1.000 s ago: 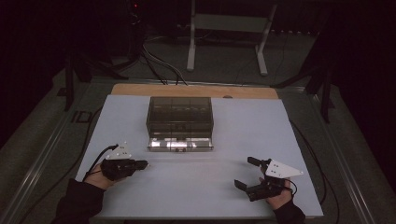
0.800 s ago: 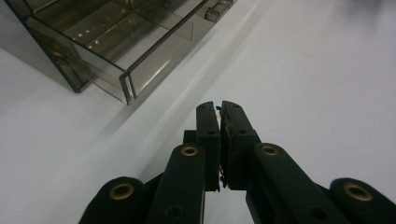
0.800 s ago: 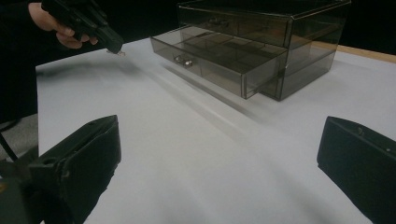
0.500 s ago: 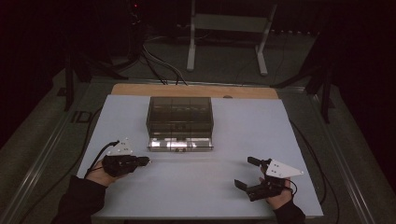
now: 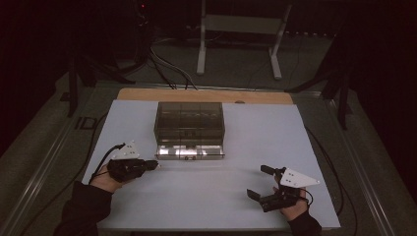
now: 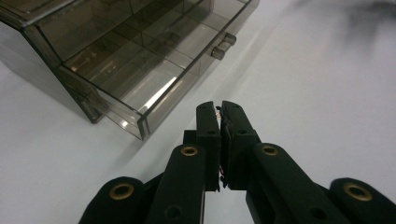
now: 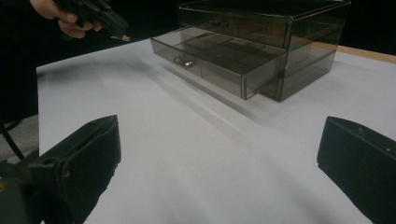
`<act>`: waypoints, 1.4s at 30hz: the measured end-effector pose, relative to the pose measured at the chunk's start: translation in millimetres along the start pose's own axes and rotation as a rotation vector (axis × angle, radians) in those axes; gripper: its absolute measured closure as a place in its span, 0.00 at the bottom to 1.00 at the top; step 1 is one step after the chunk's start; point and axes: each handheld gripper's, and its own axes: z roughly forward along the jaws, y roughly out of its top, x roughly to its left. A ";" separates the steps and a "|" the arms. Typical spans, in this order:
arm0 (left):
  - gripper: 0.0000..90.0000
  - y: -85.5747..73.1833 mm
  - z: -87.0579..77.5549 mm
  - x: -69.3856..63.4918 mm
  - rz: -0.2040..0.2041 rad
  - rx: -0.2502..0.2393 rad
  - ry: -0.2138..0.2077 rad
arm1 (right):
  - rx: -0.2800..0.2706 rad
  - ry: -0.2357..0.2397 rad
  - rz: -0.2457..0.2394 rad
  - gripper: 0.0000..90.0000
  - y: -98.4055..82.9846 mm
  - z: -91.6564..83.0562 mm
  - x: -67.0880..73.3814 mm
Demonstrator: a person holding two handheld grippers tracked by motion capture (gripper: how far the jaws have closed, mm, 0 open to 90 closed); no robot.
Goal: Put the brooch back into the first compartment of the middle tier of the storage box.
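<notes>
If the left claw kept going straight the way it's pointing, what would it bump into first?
Probably the pulled-out bottom drawer of the smoky plastic drawer box. The shut left claw points near the drawer's corner; depth is unclear, so it might slide past over bare white tabletop.

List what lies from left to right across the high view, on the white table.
Left claw → smoky clear drawer box with its bottom drawer pulled out → right claw.
</notes>
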 end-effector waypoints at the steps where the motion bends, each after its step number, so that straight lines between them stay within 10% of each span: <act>1: 0.98 1.0 -0.4 0.2 -0.001 0.002 -0.001 | 0.003 0.000 -0.001 0.00 -0.1 0.0 0.3; 42: 0.98 56.3 -0.9 20.2 -0.013 -0.070 0.025 | -0.004 0.006 0.001 0.00 0.4 0.2 0.0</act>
